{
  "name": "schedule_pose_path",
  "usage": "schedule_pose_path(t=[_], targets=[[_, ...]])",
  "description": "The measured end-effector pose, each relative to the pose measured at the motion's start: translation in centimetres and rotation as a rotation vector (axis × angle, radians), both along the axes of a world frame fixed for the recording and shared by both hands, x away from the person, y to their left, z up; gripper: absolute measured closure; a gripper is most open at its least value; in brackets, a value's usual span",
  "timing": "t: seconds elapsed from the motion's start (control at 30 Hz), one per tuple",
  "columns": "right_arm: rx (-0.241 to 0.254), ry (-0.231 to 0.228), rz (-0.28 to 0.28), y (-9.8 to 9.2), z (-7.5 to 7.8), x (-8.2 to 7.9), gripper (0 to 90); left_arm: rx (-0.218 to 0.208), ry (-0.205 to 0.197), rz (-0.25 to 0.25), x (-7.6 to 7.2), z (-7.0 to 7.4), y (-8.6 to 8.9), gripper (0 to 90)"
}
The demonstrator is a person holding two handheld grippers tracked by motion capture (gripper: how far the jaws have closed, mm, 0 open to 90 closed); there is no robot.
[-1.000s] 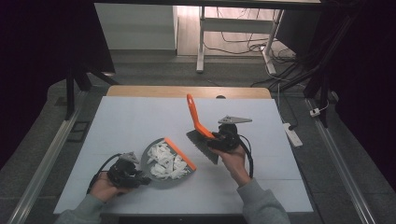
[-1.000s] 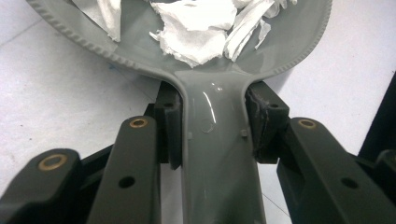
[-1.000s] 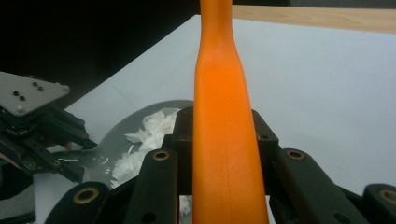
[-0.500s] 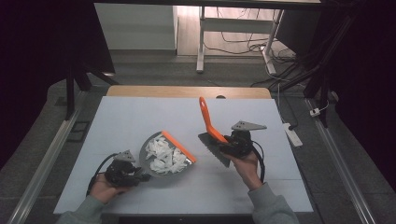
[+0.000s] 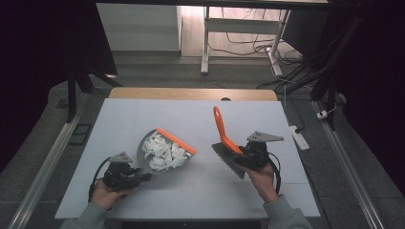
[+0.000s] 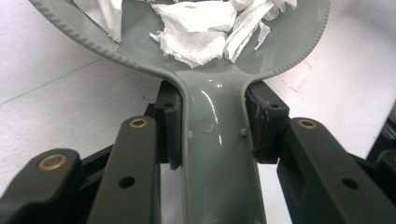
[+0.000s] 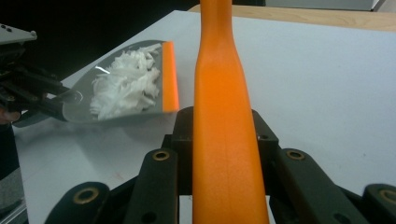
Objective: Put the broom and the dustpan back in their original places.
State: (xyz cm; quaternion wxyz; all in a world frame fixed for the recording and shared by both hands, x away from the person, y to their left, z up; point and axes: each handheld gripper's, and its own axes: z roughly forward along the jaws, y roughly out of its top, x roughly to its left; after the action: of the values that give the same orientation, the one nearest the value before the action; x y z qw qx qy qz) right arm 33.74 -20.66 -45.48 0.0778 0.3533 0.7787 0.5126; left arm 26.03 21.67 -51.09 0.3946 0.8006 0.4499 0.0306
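A grey dustpan (image 5: 143,160) with an orange lip lies at the table's front left, and white paper scraps (image 5: 162,151) are heaped in it. My left gripper (image 5: 138,175) is shut on its grey handle (image 6: 215,158), with the scraps (image 6: 191,23) just ahead of the jaws. To the right, my right gripper (image 5: 242,156) is shut on an orange-handled brush (image 5: 220,128); its handle points up and away and its grey bristles (image 5: 228,161) hang toward the table. In the right gripper view the handle (image 7: 222,116) stands between the jaws, and the dustpan (image 7: 70,100) lies off to the left.
The white tabletop (image 5: 143,114) has a wooden strip (image 5: 191,93) along its far edge. A white power strip (image 5: 300,137) lies on the floor off the right side. Metal rails run along both sides, and desk legs and cables stand beyond the table.
My right hand has carried the brush to the right, away from the dustpan, so a gap of bare table lies between them. The left hand and dustpan have hardly moved.
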Motion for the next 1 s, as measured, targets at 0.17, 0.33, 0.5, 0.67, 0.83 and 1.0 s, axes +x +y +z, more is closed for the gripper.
schedule_pose_path(t=[0.17, 0.33, 0.5, 0.67, 0.83, 1.0], targets=[[-0.009, 0.025, -0.013, -0.9, -0.6, -0.4, 70.5, -0.011, 0.0, 0.069, -0.4, 0.0, 0.3, 61.5], [-0.005, 0.055, -0.032, -1.8, -1.2, -0.8, 70.5, -0.011, 0.011, 0.142, -0.8, -0.2, 0.5, 61.5], [-0.018, 0.103, -0.044, -2.2, -2.2, -1.1, 70.5, 0.002, 0.027, 0.236, -1.1, -0.5, 0.5, 61.5], [-0.01, 0.156, -0.047, -2.3, -3.0, -1.1, 70.5, -0.009, 0.044, 0.333, -1.2, -0.8, 0.5, 61.5], [-0.011, 0.205, -0.047, -2.2, -3.8, -1.0, 70.5, -0.008, 0.059, 0.419, -0.9, -1.2, 0.5, 61.4], [-0.019, 0.243, -0.064, -2.3, -4.7, -0.5, 70.5, -0.01, 0.075, 0.48, -0.5, -1.7, 0.5, 61.4]])
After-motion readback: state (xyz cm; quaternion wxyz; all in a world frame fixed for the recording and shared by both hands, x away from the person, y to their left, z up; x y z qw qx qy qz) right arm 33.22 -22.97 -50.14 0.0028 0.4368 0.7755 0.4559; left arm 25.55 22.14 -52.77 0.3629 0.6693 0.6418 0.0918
